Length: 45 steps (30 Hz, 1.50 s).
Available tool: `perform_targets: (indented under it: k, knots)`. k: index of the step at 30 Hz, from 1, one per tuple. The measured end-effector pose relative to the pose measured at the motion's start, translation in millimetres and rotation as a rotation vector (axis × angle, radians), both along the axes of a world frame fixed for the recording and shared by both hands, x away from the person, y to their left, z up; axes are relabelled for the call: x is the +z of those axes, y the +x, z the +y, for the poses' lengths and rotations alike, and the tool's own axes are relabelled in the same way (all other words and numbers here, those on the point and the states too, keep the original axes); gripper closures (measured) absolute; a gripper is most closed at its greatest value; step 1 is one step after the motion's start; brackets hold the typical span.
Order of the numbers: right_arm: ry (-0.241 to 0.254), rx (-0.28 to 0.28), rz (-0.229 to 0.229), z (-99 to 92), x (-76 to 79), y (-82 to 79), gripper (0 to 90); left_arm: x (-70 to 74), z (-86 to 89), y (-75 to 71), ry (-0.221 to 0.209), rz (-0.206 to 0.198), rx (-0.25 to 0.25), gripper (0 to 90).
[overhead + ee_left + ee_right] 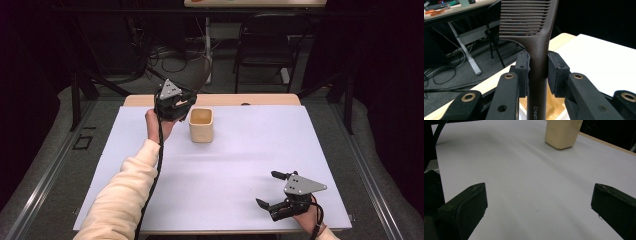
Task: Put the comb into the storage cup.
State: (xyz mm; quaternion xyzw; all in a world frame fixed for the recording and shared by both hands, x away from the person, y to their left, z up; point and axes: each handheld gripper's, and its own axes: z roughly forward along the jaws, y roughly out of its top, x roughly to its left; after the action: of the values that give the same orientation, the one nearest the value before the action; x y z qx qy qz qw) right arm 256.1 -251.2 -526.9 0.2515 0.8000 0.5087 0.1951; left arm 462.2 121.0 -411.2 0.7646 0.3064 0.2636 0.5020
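Squeezing a brown comb (537,50), the left tongs (175,103) hover just beside the cup (201,125), at its 9 o'clock. The right tongs (272,189) gape wide, holding nothing, low over the tabletop (240,165) at the cup's 5 o'clock.

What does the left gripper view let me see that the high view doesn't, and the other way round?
The left gripper view shows a dark brown comb upright, its handle pinched between the left gripper pads, teeth at the top, lettering low on the handle. The high view shows the whole white table, the right gripper open near its front edge, and the person's cream sleeve. Both share the left gripper and the beige cup, which sits just below the comb handle in the left gripper view.
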Motion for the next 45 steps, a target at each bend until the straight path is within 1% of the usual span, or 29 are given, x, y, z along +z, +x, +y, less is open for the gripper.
perform_targets:
  k: [7,13,15,26,31,36,45]
  knots:
    - [-0.001,0.001,0.000,-0.2,-0.2,0.6,0.0,0.1,-4.1,3.6,0.001,-0.006,0.000,72.4]
    - [-0.001,0.002,-0.001,-0.2,-0.2,0.5,0.0,-0.2,-7.7,5.9,-0.009,-0.011,0.000,72.4]
    - [-0.002,0.002,-0.001,-0.1,-0.2,0.6,0.0,-0.8,-9.2,6.9,-0.021,-0.011,0.002,72.4]
    - [-0.002,0.004,-0.002,-0.2,-0.2,0.7,0.1,-1.4,-16.8,10.4,-0.033,-0.020,0.003,72.4]
    - [0.000,0.003,0.000,-0.2,-0.2,0.6,0.1,-1.7,-18.4,12.1,-0.039,-0.021,0.007,72.4]
    - [0.001,0.003,0.000,-0.1,-0.1,0.6,0.1,-1.2,-18.2,12.8,-0.039,-0.032,0.012,72.4]
    - [-0.001,0.006,-0.002,0.2,-0.2,0.9,0.1,-6.1,-19.4,15.8,-0.064,-0.041,0.018,72.4]
